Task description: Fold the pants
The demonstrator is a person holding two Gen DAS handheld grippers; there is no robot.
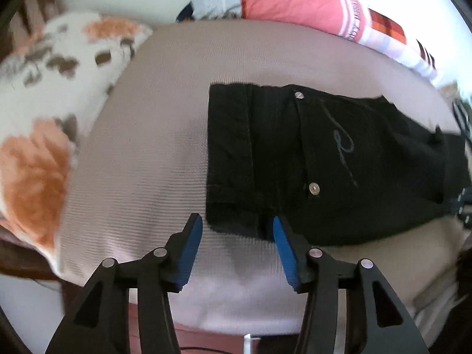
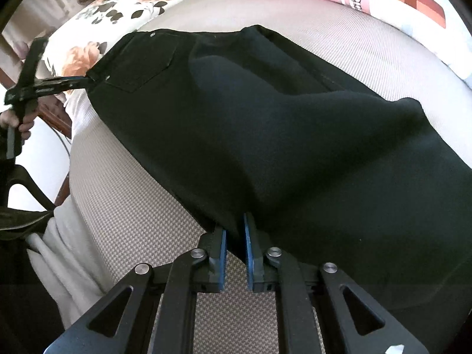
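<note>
The black pants [image 1: 324, 159] lie flat on a beige ribbed bed cover [image 1: 147, 147], waistband end with metal buttons toward the left. My left gripper [image 1: 237, 227] is open at the pants' near left corner, its blue pads on either side of the edge, gripping nothing. In the right wrist view the pants [image 2: 295, 132] spread across the bed cover [image 2: 132, 221], and my right gripper [image 2: 235, 230] is shut on the near edge of the fabric. The left gripper [image 2: 73, 81] shows there at the far waistband corner.
A floral pillow [image 1: 44, 103] lies left of the pants, also in the right wrist view [image 2: 118, 3]. A pink and white pillow [image 1: 309, 6] lies along the far side. The bed's near edge and a white sheet [image 2: 67, 250] drop off at the left.
</note>
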